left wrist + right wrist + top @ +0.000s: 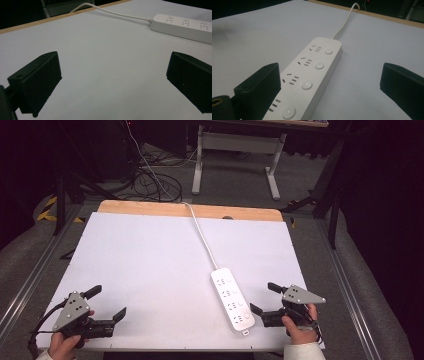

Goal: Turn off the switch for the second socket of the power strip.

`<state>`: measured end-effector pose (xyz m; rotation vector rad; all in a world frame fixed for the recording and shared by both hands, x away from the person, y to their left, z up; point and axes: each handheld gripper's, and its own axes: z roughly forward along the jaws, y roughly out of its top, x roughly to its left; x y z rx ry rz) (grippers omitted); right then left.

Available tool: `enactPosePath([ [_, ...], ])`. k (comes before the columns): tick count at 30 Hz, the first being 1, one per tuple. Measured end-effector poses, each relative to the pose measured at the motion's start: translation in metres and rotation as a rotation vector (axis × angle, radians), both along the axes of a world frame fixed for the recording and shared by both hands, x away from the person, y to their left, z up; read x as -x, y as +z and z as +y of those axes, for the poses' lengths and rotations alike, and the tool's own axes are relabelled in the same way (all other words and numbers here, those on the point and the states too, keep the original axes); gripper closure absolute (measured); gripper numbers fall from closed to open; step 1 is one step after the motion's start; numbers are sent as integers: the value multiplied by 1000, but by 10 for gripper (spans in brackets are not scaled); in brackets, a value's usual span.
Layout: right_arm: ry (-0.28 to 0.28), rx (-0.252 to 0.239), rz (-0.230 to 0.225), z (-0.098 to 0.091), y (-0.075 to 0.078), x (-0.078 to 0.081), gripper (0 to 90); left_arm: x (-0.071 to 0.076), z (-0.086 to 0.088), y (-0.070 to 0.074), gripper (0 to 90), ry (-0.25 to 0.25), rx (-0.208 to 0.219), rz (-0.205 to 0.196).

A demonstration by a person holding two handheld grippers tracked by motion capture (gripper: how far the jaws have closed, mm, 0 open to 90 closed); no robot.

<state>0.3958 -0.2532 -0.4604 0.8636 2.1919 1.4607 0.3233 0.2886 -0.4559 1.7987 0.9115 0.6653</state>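
Note:
A white power strip (232, 300) with several sockets and round buttons lies flat on the white table top (150, 260), right of centre near the front edge. Its white cable (202, 235) runs to the back edge. My right gripper (265, 298) is just right of the strip, open and empty. In the right gripper view the strip (312, 72) reaches between the spread jaws (331, 87), close to the left one. My left gripper (106, 303) is open and empty at the front left. In the left gripper view the strip (185, 26) lies far ahead of the jaws (113, 82).
A wooden strip (190, 210) borders the table's back edge. Behind it on the floor stand a white desk frame (235, 155) and loose black cables (150, 180). Metal rails (345, 285) run along both sides of the table.

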Motion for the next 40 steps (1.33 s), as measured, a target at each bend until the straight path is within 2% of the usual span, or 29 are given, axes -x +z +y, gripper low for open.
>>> enactPosePath([
  [4,0,-3,7,-1,-6,0,39,1,0,0,2,-10,-1,4],
  [8,0,-29,22,-4,-13,0,38,1,-1,-1,3,-28,-7,3],
  [22,-7,27,75,-9,-30,7,38,0,-1,-4,3,-35,-1,12],
  [26,-34,60,43,-5,-28,8,39,-3,-2,-5,4,-23,-4,25],
  [30,-76,59,16,-6,-26,9,39,-4,-1,-6,4,-19,5,25],
  [34,-106,67,6,-9,-26,10,39,-4,0,-6,4,-17,-7,20],
  [38,-106,75,7,-9,-26,10,39,-4,0,-6,4,-13,-3,16],
  [40,-99,74,5,-8,-26,10,39,-4,0,-6,3,-12,-14,9],
])
